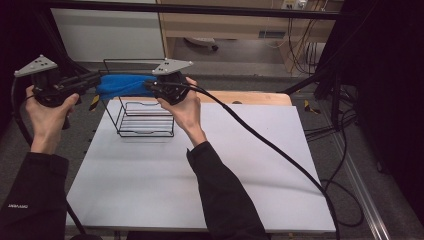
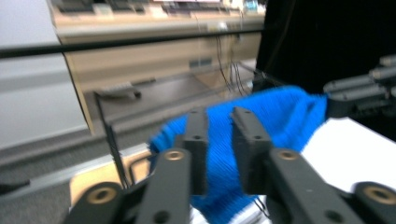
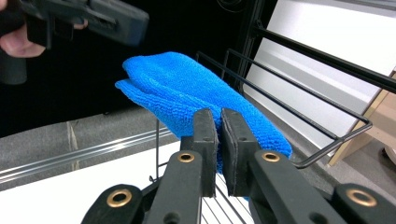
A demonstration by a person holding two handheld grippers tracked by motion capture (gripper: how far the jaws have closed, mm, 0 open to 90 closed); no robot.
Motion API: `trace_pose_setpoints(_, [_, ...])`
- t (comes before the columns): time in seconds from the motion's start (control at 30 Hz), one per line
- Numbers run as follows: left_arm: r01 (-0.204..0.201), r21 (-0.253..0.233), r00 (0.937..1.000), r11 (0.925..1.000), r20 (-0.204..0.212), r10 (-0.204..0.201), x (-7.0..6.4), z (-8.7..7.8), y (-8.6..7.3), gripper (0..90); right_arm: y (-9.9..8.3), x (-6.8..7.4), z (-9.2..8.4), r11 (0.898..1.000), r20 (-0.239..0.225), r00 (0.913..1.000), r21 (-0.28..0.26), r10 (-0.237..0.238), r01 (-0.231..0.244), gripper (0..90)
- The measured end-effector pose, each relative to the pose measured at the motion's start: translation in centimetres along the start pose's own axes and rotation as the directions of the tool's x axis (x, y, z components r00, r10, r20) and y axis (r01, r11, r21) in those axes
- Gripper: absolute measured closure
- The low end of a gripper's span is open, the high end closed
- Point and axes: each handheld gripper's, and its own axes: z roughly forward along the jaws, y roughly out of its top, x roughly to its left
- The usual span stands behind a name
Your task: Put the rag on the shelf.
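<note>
A folded blue cloth [image 1: 122, 85] stretches level over the top rim of a black wire rack [image 1: 145, 122] at the table's far left. My right gripper [image 1: 150, 87] holds the cloth's right end. In the right gripper view its jaws [image 3: 219, 114] pinch the cloth [image 3: 187, 88] tightly. My left gripper [image 1: 95, 80] is at the cloth's left end. In the left gripper view its jaws [image 2: 219, 116] stand a little apart, with the cloth [image 2: 280, 112] behind the gap. The right gripper view shows the left gripper [image 3: 116, 18] up and clear of the cloth's free end.
The rack's wire rails [image 3: 303, 107] run just behind and under the cloth. The white table [image 1: 200, 190] spreads toward me and to the right. A thick cable [image 1: 270, 145] trails from the right gripper across the table to the floor. A wooden bench stands behind.
</note>
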Motion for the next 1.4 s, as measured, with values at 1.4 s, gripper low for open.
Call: trace_pose_setpoints(1.4, [-0.055, 0.176, 0.9980, 0.9829, -0.020, 0.059, -0.5, 4.0, -3.9, 89.9, -3.7, -0.8, 1.9, 0.982, -0.018, 0.9909, 0.138, 0.133, -0.130, 86.8])
